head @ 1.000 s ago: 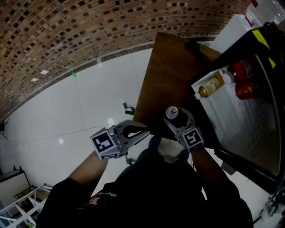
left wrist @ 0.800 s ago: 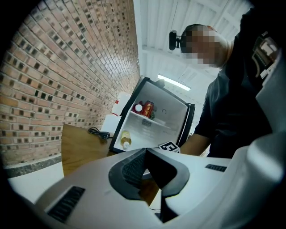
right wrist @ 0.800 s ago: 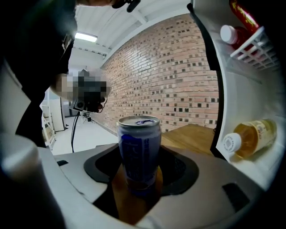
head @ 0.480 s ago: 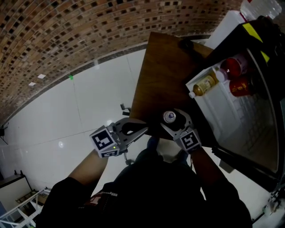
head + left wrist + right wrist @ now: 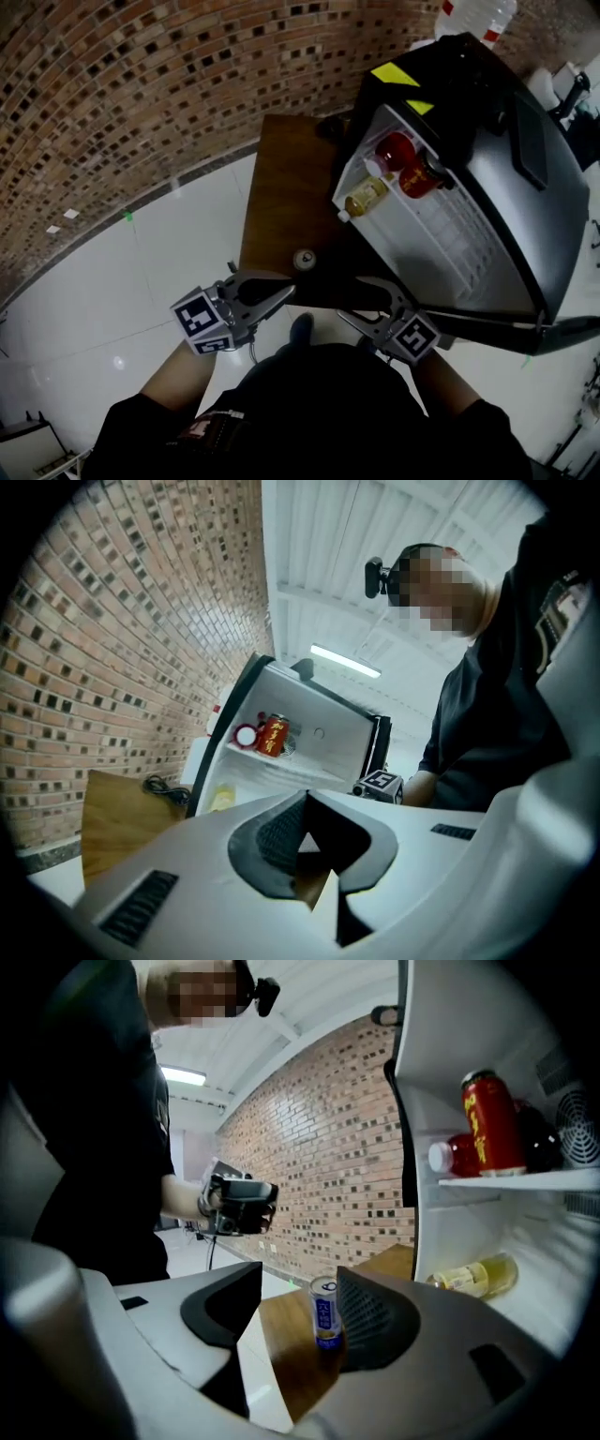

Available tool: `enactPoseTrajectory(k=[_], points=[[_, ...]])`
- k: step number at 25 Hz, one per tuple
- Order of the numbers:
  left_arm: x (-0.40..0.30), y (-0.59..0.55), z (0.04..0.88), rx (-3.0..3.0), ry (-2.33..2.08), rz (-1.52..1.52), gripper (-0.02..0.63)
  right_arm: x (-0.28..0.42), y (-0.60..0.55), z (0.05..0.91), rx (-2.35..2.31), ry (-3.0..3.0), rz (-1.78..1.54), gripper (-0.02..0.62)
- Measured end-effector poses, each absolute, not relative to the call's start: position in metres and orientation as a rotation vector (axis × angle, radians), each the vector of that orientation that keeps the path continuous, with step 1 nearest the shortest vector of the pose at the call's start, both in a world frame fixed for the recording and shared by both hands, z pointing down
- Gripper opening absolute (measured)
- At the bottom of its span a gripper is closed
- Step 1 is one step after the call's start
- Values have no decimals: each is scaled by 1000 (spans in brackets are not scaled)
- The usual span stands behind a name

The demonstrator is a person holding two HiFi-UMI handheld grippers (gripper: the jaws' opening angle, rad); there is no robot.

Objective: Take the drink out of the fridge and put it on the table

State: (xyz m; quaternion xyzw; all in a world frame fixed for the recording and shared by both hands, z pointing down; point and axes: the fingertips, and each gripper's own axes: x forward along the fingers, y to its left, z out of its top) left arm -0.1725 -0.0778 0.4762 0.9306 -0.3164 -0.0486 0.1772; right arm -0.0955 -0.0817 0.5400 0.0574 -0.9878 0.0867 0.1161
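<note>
My right gripper (image 5: 300, 1309) is white matt plastic with dark ribbed rubber pads (image 5: 366, 1320). Its jaws are closing with nothing between them. Just ahead of it stands a small can (image 5: 325, 1312) of shiny metal with a smooth blue and white skin. The can sits on a brown wood desk (image 5: 281, 1354), smooth with a soft shine. To the gripper's right, the fridge (image 5: 450, 1072) is smooth white plastic inside. The red can (image 5: 489, 1121) there is glossy, and the bottle (image 5: 473, 1277) is clear plastic. Far ahead, the brick wall (image 5: 319, 1147) looks rough.
</note>
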Motion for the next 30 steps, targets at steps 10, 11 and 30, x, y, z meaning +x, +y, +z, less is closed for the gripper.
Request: enactPoseTrajectory(k=[10,11,30], points=[[3,-54,395,2773,-751,-112,3,51,-4,410,-82,-3024,310,195],[19,-51,391,2782,-739,-103,3,67,2,403,-76,-3030,285,195],[162,-24,372,2760,-535,-18,49,298,-21,384,829,-2985,311,5]])
